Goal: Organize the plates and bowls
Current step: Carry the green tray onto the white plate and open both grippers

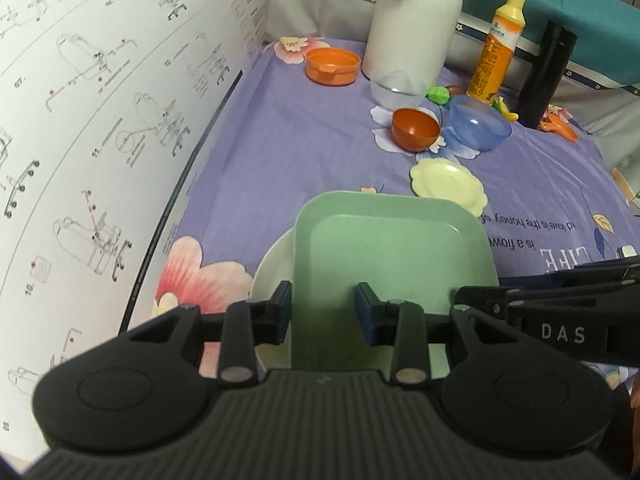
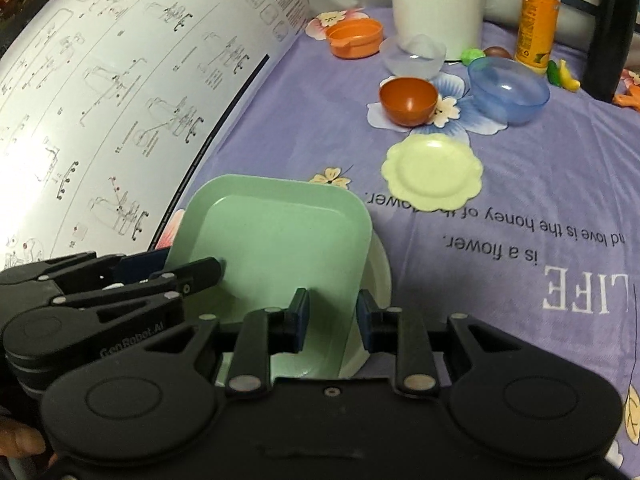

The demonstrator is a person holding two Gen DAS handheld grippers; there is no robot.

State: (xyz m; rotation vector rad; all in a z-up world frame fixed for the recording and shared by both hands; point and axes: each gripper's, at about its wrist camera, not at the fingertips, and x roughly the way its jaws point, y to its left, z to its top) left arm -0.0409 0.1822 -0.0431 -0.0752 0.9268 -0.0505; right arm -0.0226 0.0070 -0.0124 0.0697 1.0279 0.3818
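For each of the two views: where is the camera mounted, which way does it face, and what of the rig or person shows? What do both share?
Left wrist: on the left gripper, facing forward over the green square plate; the right gripper enters at its right edge.
Right wrist: on the right gripper, straddling that plate's right rim; the left gripper and a fingertip show at left.
Shared: plate, white plate beneath, orange bowl, blue bowl, yellow plate.

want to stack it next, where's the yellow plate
In both views the yellow plate lies flat on the purple cloth, right of and beyond the green plate, just in front of the orange bowl.
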